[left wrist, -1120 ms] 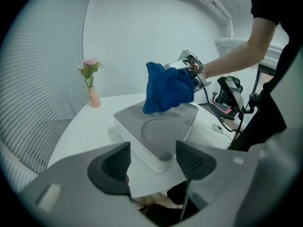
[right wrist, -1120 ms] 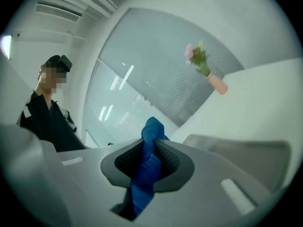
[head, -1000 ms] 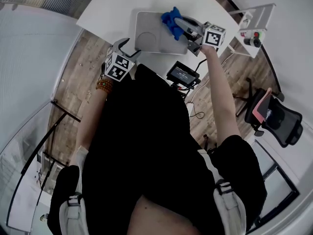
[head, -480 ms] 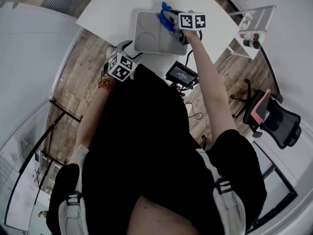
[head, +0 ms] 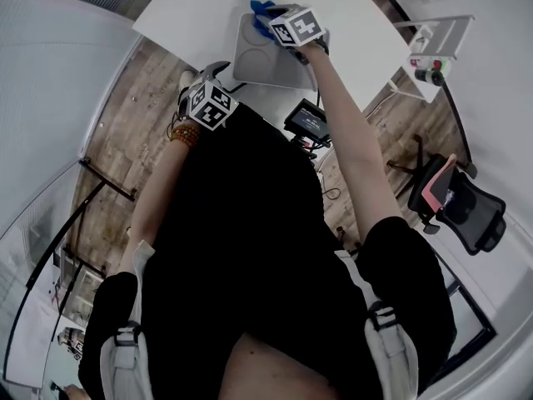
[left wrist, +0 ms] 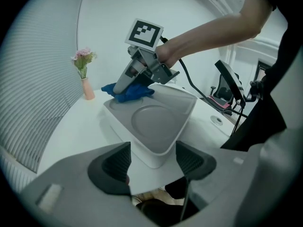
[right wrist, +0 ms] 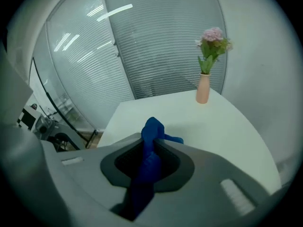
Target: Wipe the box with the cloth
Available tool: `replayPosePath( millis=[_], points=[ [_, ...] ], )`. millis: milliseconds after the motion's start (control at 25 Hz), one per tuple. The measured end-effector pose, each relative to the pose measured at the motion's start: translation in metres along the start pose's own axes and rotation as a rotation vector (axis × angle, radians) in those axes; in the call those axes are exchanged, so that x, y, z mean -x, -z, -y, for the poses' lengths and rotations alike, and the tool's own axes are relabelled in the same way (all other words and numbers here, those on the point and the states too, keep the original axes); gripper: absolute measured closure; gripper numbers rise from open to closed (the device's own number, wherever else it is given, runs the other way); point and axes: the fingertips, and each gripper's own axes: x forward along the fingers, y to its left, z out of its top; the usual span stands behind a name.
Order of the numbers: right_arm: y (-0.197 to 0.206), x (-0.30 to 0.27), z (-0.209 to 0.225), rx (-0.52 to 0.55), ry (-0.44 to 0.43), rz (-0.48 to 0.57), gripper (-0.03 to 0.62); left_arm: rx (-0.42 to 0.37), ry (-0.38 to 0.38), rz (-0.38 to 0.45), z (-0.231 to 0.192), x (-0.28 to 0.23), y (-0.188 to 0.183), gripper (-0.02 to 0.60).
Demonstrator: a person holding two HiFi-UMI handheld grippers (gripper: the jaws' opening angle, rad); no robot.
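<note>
A white table (head: 200,11) with a rounded edge stands on a floor (head: 125,115) of brown wood planks; at the table's far end a slim peach vase (right wrist: 202,89) holds pink flowers (right wrist: 214,40); behind it runs a curved glass partition (right wrist: 142,46) lined with horizontal blinds, and strip lights (right wrist: 113,11) reflect on the glass; a pale, plain wall (right wrist: 265,79) rises to the right of the vase; beside the table a small dark screen (head: 310,122) sits on a stand, with cables (head: 333,194) lying loose on the planks below; a white side stand (head: 441,32) is near the table's corner; a black office chair (head: 466,207) with a pink backrest is further off.
</note>
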Motion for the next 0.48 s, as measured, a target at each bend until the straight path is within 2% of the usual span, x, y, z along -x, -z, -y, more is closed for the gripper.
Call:
replayPosePath(
  millis=[120,280,480],
  points=[
    [-0.01,-0.014,-0.016,0.068,-0.033,-0.039,0.519,-0.004,0.004,0.002,0.0,0.0,0.0,0.268],
    [-0.023,-0.032,-0.035,0.073,-0.096,-0.067,0.519,-0.008,0.006,0.0,0.0,0.002,0.0,0.268],
    [-0.018,-0.032,-0.052,0.113,-0.178,-0.092,0.519,0.004,-0.003,0.002,0.003,0.001,-0.001,0.268]
  ],
)
